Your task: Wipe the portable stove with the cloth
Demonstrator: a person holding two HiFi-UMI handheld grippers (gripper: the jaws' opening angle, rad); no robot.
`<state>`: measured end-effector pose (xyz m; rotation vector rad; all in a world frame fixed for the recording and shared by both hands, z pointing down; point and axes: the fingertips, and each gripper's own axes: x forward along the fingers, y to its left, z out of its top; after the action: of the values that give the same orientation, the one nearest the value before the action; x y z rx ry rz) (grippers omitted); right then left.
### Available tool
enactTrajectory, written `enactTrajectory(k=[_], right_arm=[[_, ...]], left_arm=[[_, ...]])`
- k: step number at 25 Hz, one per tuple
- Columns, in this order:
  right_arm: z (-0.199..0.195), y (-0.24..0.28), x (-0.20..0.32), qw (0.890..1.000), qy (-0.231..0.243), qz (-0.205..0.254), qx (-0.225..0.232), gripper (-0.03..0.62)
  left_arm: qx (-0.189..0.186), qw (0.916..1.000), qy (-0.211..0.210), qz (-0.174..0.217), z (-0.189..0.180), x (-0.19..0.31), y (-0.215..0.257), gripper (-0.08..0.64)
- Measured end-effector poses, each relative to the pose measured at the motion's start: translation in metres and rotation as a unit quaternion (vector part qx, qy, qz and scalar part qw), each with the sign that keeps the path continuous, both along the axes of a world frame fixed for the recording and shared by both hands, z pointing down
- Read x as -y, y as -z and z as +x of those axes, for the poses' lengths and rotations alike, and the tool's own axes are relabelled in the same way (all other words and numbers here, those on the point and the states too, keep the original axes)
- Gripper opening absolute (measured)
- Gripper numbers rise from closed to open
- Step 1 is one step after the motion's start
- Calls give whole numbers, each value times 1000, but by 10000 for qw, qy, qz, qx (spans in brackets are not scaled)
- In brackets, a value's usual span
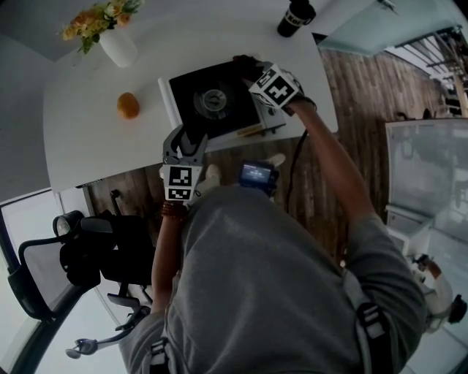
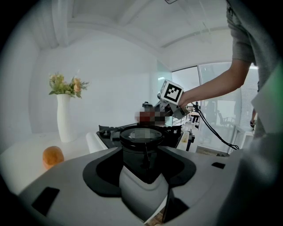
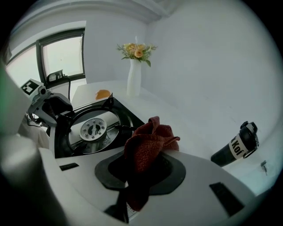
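A vase (image 1: 118,45) of flowers stands at the desk's (image 1: 80,139) far left corner, with an orange (image 1: 128,105) nearer the middle; both are well clear. The left gripper (image 1: 185,140) waits at the stove's (image 1: 216,102) near edge with its fingers spread and nothing held, well placed to brace the stove if it slides. The stove sits by the desk's near edge, rigid and probably light. Its raised pan supports look likely to snag fabric. At its far right corner the right gripper (image 1: 248,69) has its fingers clenched on the cloth (image 3: 148,141), a soft, limp red wad. It is best pinched low, so that a bunch sticks out for rubbing. A bottle (image 1: 295,17) lies at the far right corner, out of the way.
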<state>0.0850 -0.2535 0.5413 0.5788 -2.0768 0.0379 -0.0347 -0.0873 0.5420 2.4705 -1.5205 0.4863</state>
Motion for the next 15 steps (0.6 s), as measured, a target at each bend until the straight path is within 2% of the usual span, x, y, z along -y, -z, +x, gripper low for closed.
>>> enactTrajectory(k=[15], right_arm=[[-2,0,-40,9988,411,-220,144,83]], left_arm=[[30,10000,19,-20,-1,0,-1,249]])
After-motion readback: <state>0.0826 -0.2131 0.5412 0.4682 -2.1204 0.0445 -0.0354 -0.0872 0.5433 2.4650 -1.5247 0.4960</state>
